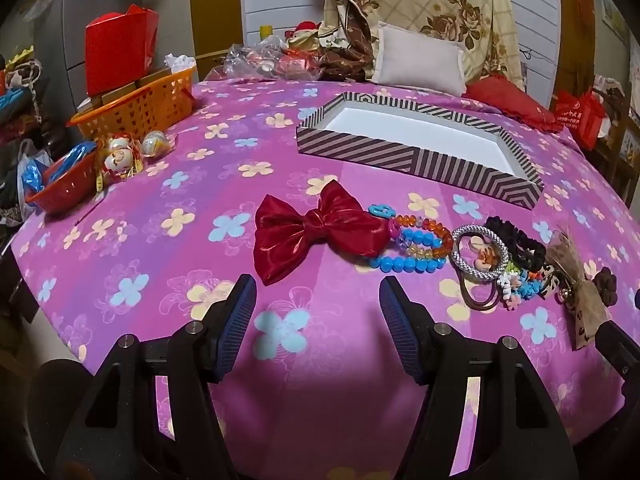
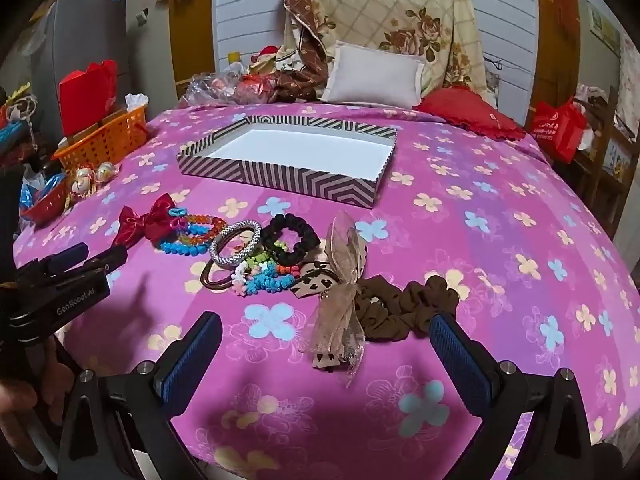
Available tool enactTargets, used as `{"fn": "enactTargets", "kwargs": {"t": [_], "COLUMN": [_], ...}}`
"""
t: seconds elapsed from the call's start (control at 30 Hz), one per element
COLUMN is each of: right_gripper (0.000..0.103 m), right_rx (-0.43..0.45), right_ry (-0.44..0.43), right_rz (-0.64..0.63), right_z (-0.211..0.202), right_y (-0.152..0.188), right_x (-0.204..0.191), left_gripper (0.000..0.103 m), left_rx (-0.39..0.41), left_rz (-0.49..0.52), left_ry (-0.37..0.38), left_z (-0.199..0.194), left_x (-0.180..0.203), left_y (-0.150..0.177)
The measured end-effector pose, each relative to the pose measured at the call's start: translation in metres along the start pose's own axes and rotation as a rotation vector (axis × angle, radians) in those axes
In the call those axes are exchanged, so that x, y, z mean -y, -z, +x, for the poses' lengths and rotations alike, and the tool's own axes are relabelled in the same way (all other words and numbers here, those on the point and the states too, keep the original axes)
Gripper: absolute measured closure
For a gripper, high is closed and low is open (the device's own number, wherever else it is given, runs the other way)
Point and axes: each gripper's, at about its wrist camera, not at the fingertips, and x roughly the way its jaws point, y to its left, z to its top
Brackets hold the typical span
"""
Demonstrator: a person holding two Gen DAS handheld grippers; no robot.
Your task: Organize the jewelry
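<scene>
Two grippers hang over the pink flowered bedspread [image 1: 160, 184], both with jaws spread and nothing between them: the left gripper [image 1: 318, 300] points at bare cloth just short of the red satin bow [image 1: 316, 232], and the right gripper [image 2: 326, 340], the wider of the two, has the sheer beige ribbon bow [image 2: 344, 292] lying between and just ahead of its fingers, with the brown scrunchie [image 2: 404, 308] close by its right finger. The beaded bracelets [image 2: 192, 234], silver bangle [image 2: 236, 242] and black scrunchie [image 2: 292, 238] lie in a row beyond, and the empty striped box [image 2: 280, 170] sits farther back.
</scene>
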Motion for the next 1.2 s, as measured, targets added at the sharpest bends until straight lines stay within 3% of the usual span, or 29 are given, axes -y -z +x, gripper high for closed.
{"fn": "enactTargets", "kwargs": {"t": [1.2], "right_gripper": [0.000], "right_rx": [-0.011], "right_ry": [-0.056], "right_rz": [0.044], "right_z": [0.003], "right_y": [0.008], "right_x": [0.024], "left_gripper": [0.039], "left_rx": [-0.059], "left_rz": [-0.027], "left_ry": [-0.002], "left_z": [0.013], "left_x": [-0.004], "left_y": [0.004]}}
